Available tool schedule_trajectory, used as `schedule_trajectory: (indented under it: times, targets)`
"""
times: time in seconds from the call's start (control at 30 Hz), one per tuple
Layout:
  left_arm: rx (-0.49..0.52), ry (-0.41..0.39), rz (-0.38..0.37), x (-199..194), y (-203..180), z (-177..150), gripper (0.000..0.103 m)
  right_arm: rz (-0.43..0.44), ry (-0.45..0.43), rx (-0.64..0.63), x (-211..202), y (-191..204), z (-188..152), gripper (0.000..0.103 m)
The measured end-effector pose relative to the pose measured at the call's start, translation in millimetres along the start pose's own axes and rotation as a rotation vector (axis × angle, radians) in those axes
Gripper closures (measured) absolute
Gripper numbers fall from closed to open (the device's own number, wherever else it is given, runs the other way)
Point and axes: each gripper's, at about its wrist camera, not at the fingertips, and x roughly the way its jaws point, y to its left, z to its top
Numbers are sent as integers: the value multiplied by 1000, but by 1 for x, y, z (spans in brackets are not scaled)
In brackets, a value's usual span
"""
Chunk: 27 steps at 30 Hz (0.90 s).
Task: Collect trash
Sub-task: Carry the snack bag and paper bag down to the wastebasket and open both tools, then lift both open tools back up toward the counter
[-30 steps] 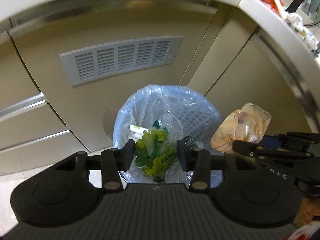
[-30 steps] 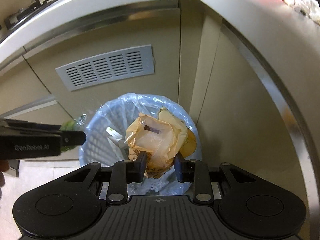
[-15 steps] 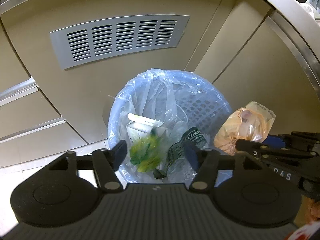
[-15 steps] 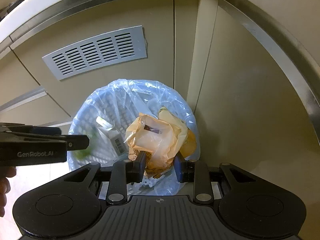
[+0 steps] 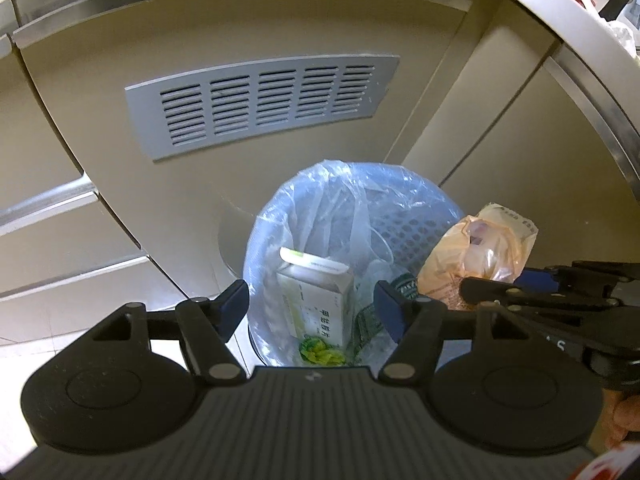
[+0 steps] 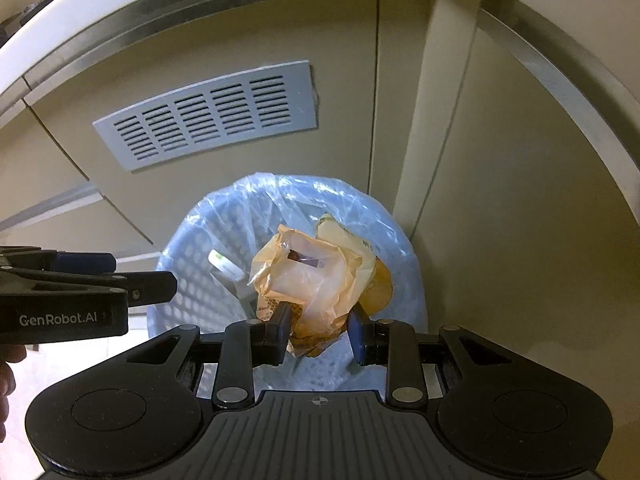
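Fingers of the left gripper (image 5: 312,307) spread wide, nothing between them, poised above the blue bin (image 5: 412,236) at centre frame in the left wrist view. Fingers of the right gripper (image 6: 320,330) pressed in on an orange plastic bag (image 6: 316,280), crumpled and bunched, held over the bin's (image 6: 188,280) mouth at the centre of the right wrist view. Same bag (image 5: 480,256) seen in the left wrist view at right of centre, just beside the bin's right rim, with the right gripper (image 5: 472,290) reaching in from the right edge.

Bin of perforated plastic, lined with a clear bag (image 5: 332,208) that folds over the rim. Inside: a white box (image 5: 316,300) with green print, standing tilted with its flap open; a crumpled green and yellow wrapper (image 5: 320,352) at the bottom, just below the box; a dark green printed wrapper (image 5: 368,320) to the right of the box, partly hidden by the left gripper's right finger. In the right wrist view, only the top of the white box (image 6: 224,266) showing left of the orange bag.

Left gripper (image 6: 160,286) entering from the left edge of the right wrist view, level with the bin's left rim.

Bin set on the floor in a corner of beige cabinets, below a grey vent grille (image 5: 260,108) in the upper centre. Worktop (image 5: 560,4) edge curving across the upper right.
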Motion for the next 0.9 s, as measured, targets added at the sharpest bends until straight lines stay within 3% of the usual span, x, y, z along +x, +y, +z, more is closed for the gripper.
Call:
schedule_trajectory:
  times: [0.13, 0.17, 0.2, 0.23, 0.33, 0.9]
  targets:
    - [6, -7, 9, -1, 3, 6, 37, 17, -38, 14, 2, 2, 6, 72]
    - [7, -9, 9, -1, 3, 7, 37, 22, -48, 22, 3, 3, 8, 63]
    - [8, -10, 10, -1, 4, 8, 37, 27, -57, 32, 3, 3, 10, 44]
    - [8, -11, 10, -1, 4, 9, 38, 31, -70, 41, 2, 3, 12, 39]
    - [6, -12, 14, -1, 7, 11, 38, 39, -104, 33, 0, 5, 15, 38]
    - [1, -34, 40, -15, 6, 8, 38, 39, -55, 38, -5, 0, 12, 38]
